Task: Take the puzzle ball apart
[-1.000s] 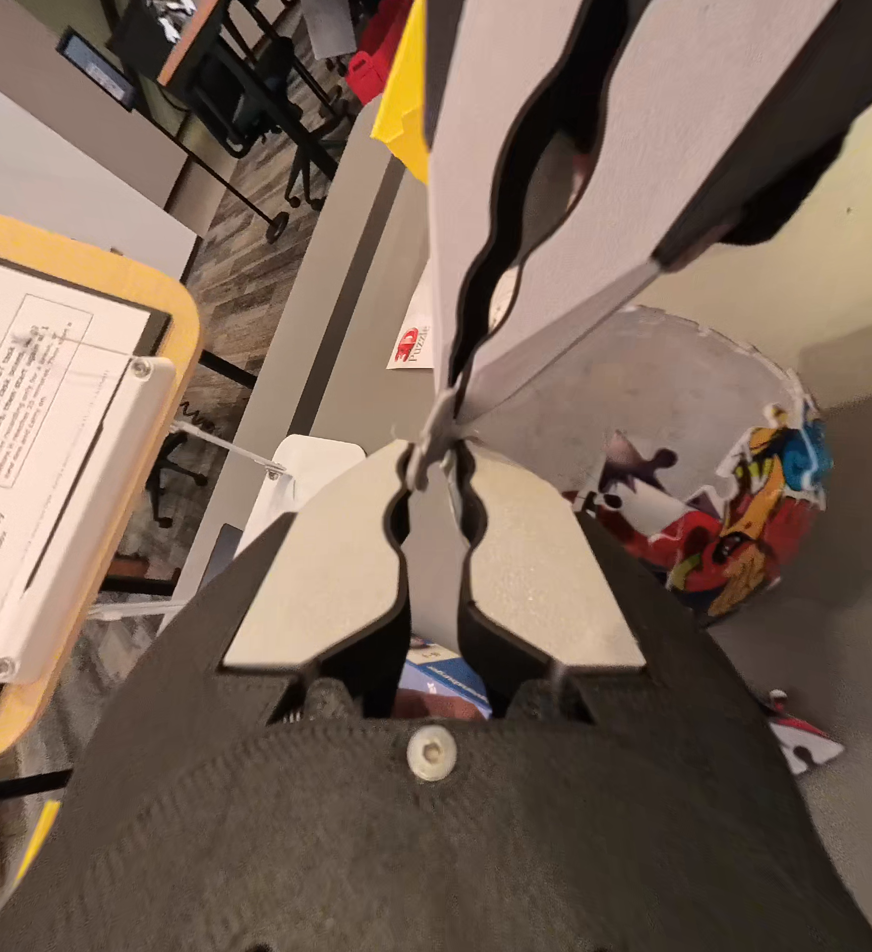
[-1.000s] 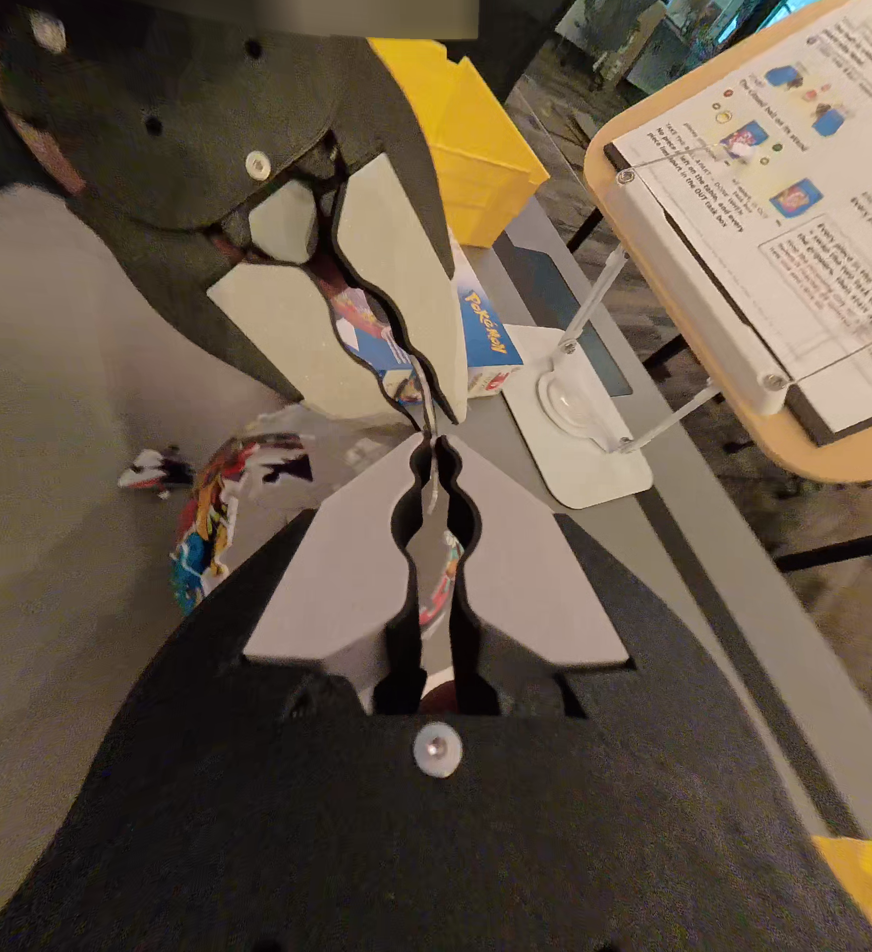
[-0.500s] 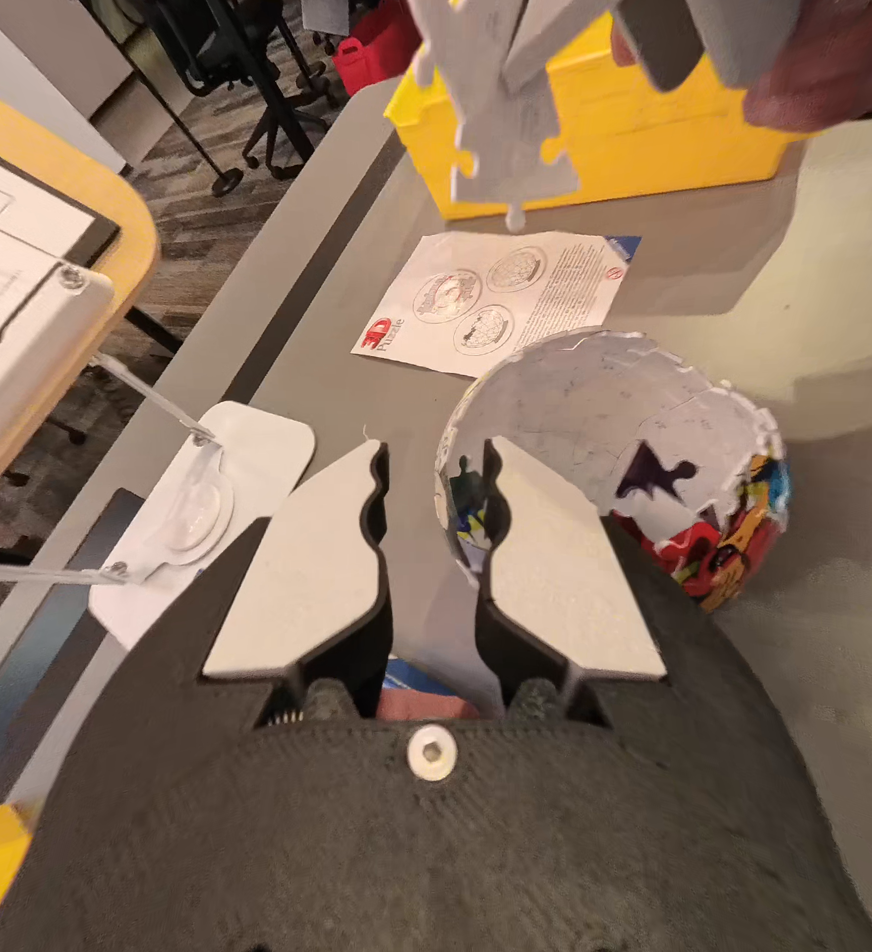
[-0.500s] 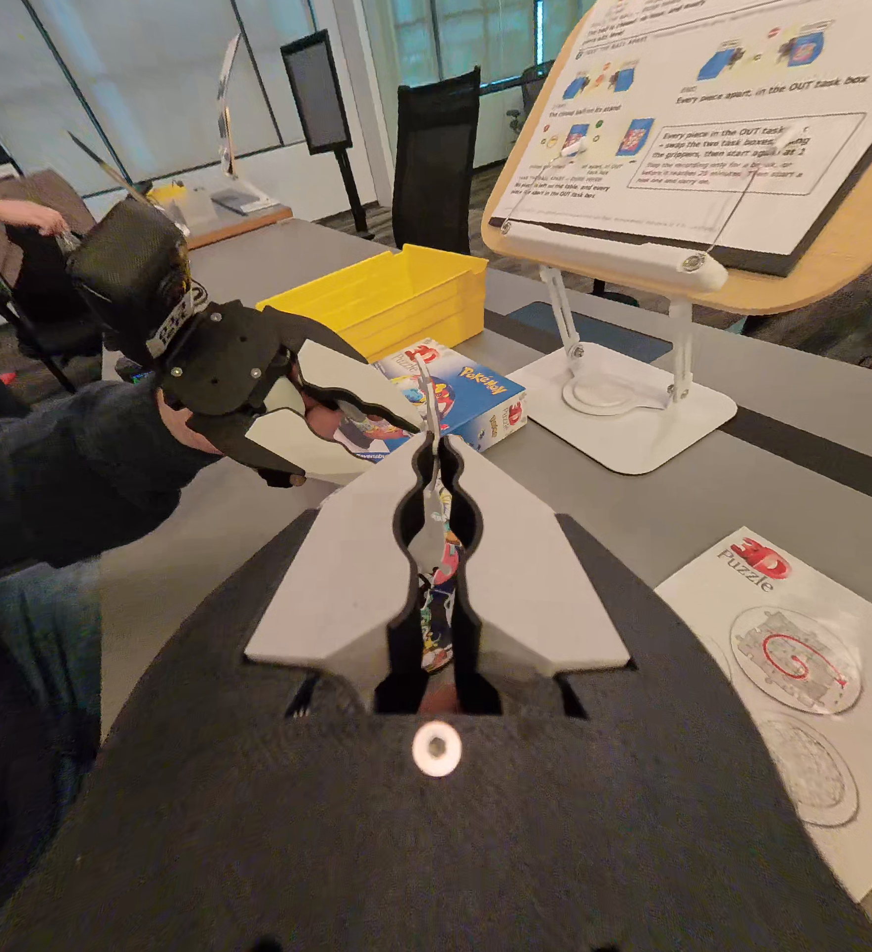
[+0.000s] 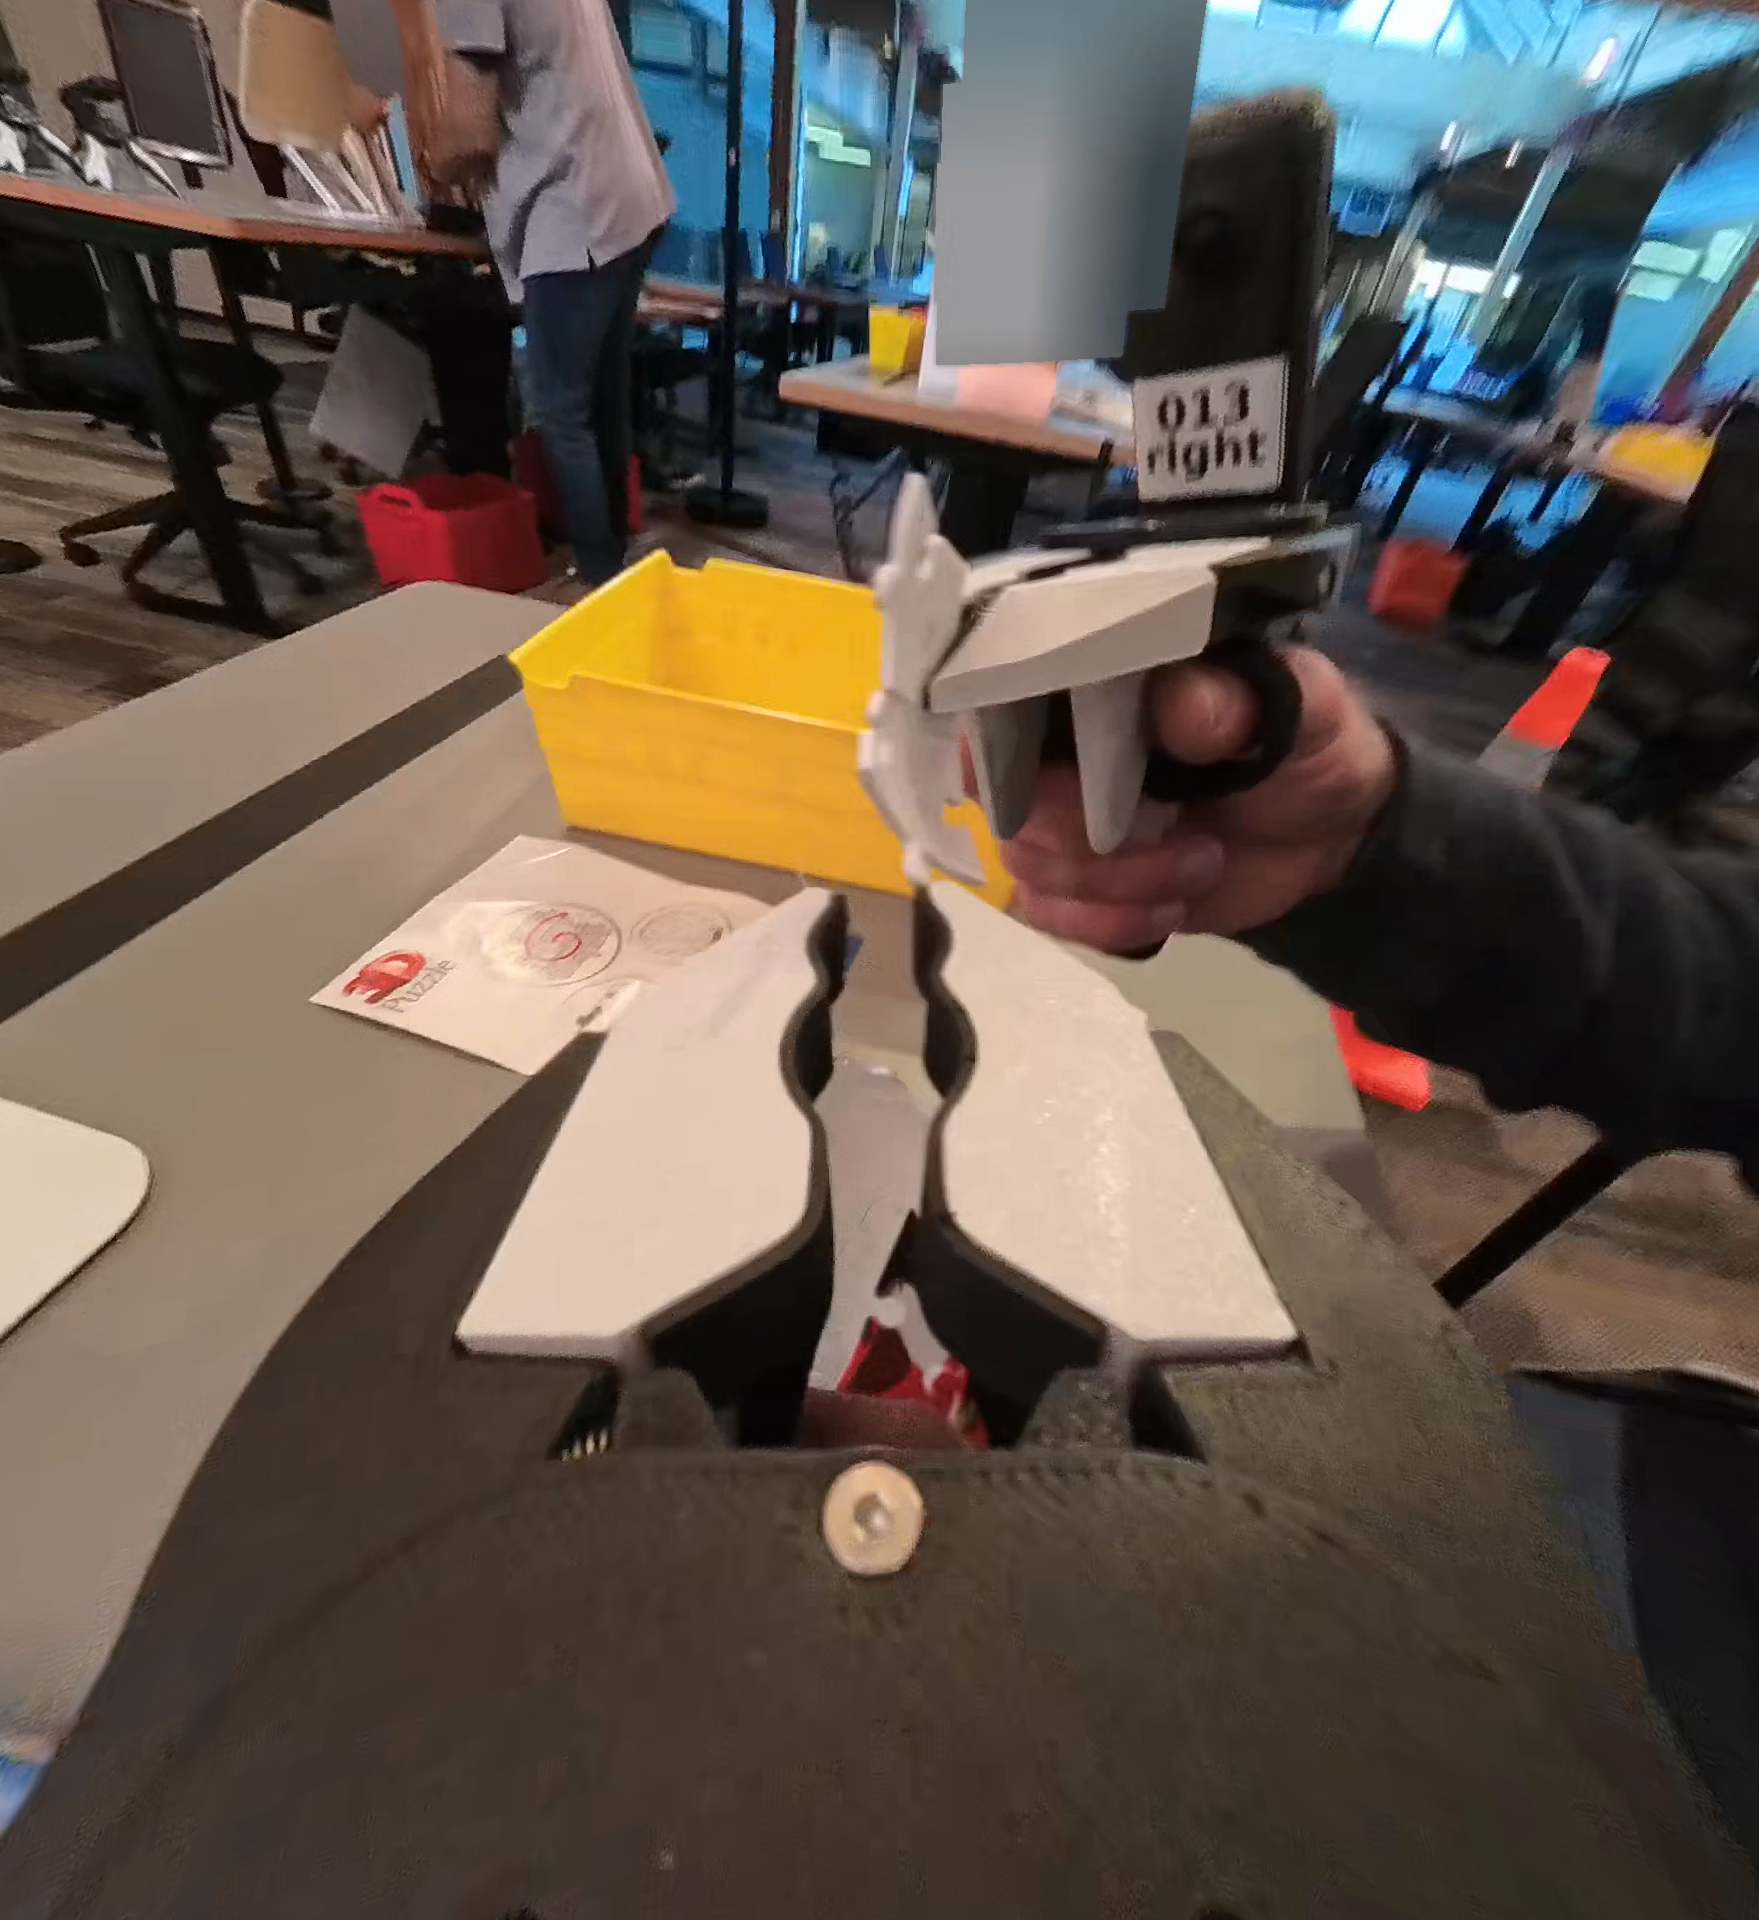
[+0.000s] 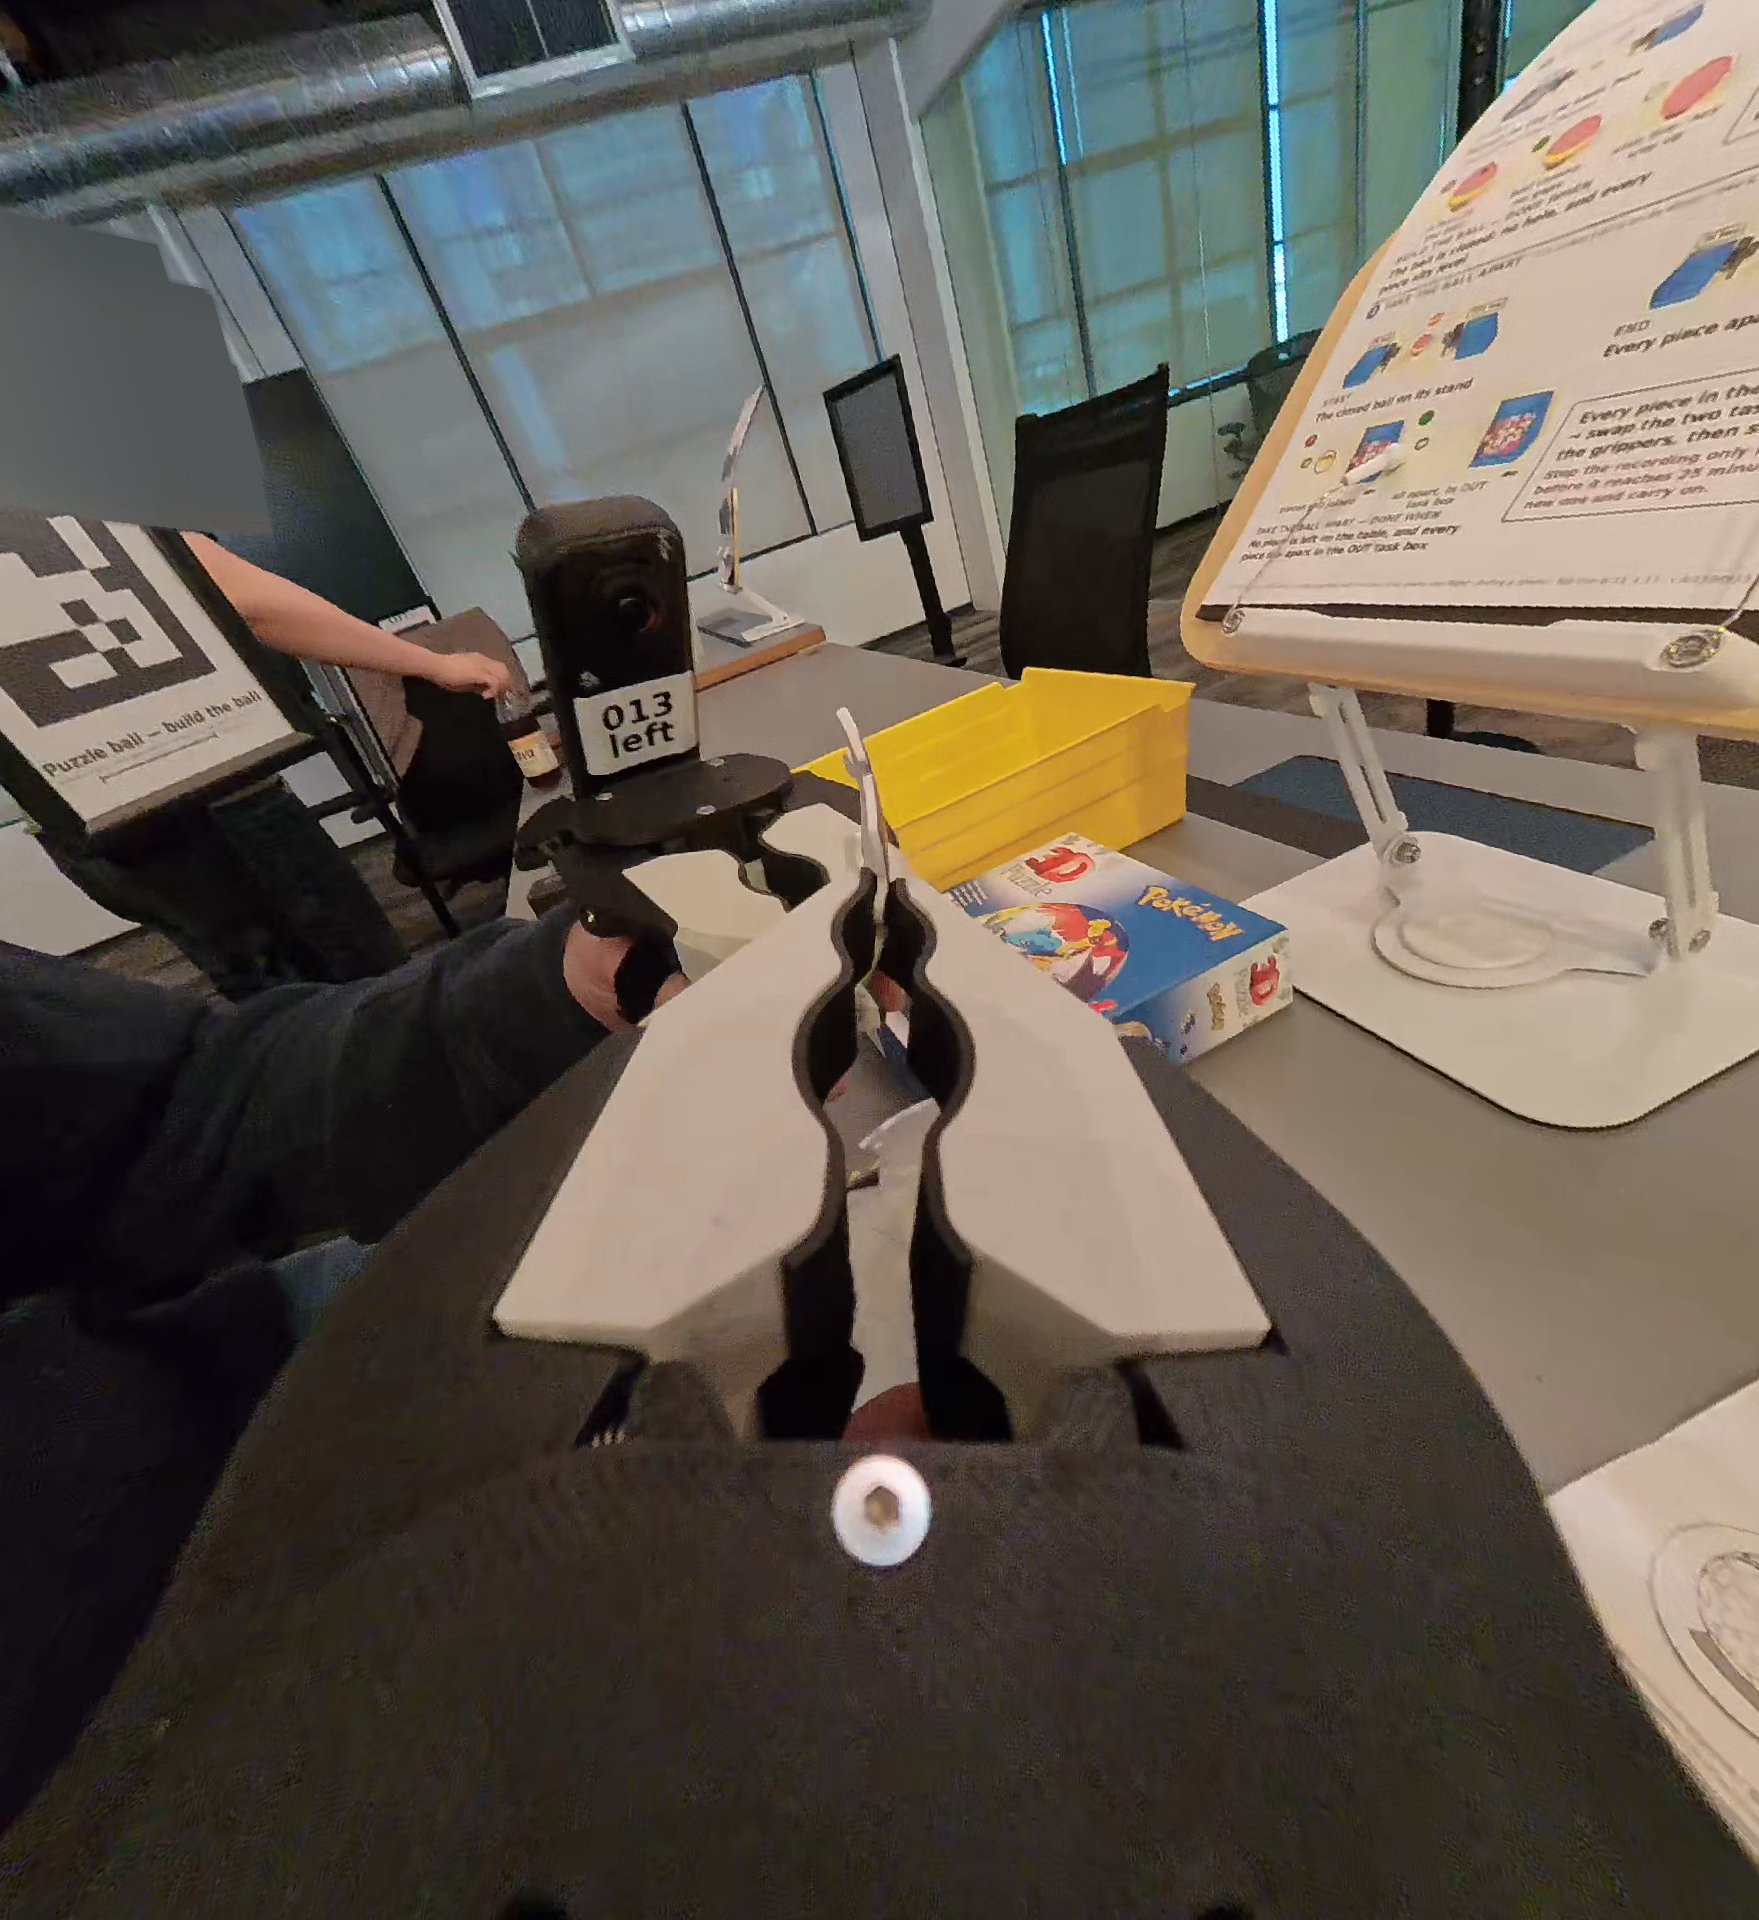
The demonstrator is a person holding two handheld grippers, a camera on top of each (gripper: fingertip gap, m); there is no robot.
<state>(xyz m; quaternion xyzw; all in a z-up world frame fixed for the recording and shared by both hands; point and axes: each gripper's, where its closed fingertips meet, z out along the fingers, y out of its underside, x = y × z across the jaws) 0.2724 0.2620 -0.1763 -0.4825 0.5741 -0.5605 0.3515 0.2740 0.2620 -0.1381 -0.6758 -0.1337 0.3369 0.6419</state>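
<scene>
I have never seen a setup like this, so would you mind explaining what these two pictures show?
A person holds a two-finger gripper in each hand, and each gripper carries a camera looking forward along its fingers. The left camera shows the left gripper open with nothing pinched, and farther off the right gripper clamping a grey strip of puzzle pieces. The right camera shows that strip edge-on between its own fingers. On the grey table lie a yellow bin, a blue puzzle box, a paper leaflet and a white stand holding an instruction board.
</scene>
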